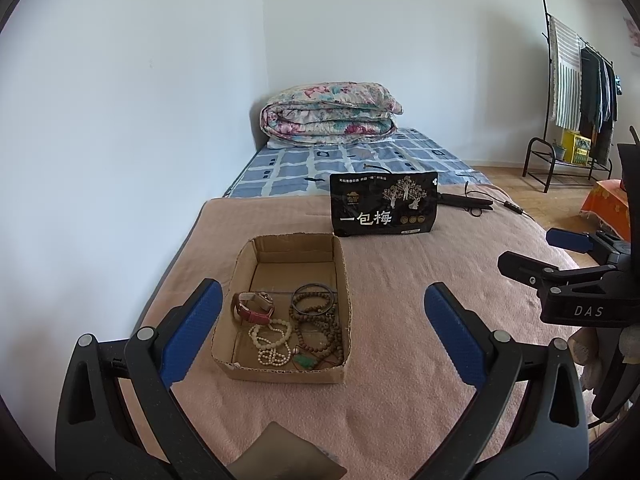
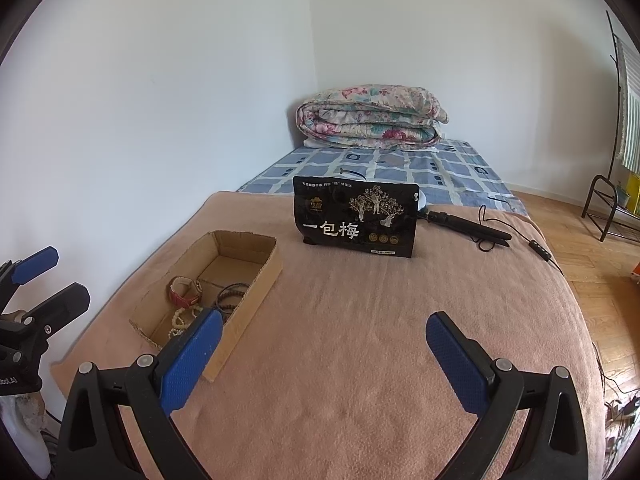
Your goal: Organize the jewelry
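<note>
Left wrist view: My left gripper point(image 1: 322, 320) hovered above the pink blanket point(image 1: 400, 320) with its blue-padded fingers point(image 1: 192, 332) spread wide and nothing between them. The shallow open-topped brown cardboard box point(image 1: 280, 372) sat on the blanket just ahead, nearer my left finger. Inside it, toward the near end, lay a watch with a red strap point(image 1: 254, 308), a strand of cream-white beads point(image 1: 272, 340), several dark brown wooden bead bracelets point(image 1: 316, 308) and a small green pendant point(image 1: 306, 361). The far half of the box held nothing. A black snack pouch with white Chinese characters point(image 1: 384, 206) stood upright beyond the box. A folded floral quilt point(image 1: 330, 114) lay on the blue checked sheet point(image 1: 348, 160) against the wall. My right gripper point(image 1: 536, 254) appeared at the right edge, its fingers apart.

Right wrist view: My right gripper point(image 2: 324, 354) likewise hung over the blanket, fingers wide apart and empty. The box lay to its left, its near corner behind my left finger, jewelry visible inside. A black corded device point(image 2: 468, 226) lay to the right of the pouch.
</note>
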`<action>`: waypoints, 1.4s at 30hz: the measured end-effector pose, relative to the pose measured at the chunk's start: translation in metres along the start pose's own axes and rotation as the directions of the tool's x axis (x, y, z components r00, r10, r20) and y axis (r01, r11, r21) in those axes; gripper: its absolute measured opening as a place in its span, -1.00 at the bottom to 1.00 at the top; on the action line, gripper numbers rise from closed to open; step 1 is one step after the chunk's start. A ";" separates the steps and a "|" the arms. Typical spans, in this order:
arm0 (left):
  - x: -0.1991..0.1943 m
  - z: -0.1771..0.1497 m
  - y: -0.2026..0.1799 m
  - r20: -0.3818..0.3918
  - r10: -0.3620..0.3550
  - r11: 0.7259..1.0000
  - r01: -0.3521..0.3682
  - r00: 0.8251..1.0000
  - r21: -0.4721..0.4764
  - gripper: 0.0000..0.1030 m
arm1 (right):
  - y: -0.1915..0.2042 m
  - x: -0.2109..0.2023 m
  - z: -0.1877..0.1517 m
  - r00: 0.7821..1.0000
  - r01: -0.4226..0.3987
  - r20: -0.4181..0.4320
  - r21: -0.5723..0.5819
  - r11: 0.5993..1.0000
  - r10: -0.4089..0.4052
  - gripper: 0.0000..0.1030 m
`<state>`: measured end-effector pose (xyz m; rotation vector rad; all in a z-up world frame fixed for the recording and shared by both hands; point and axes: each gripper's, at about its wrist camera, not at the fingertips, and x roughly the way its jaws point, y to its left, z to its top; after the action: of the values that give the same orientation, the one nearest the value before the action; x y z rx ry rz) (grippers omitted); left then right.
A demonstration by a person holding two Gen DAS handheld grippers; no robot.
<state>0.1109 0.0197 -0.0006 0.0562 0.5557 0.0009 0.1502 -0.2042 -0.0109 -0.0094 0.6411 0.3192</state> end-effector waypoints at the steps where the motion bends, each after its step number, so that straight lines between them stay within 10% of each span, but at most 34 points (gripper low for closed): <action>1: 0.000 0.000 0.000 0.000 0.000 1.000 0.000 1.000 0.000 0.99 | 0.000 0.000 0.000 1.000 0.000 0.000 -0.001 1.000 0.000 0.99; 42: -0.001 0.000 -0.002 0.014 0.016 1.000 -0.017 1.000 0.003 0.99 | 0.000 0.002 -0.008 1.000 -0.001 -0.010 -0.003 1.000 0.001 0.99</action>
<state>0.1100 0.0179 0.0002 0.0635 0.5409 0.0157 0.1474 -0.2046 -0.0181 -0.0134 0.6504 0.3207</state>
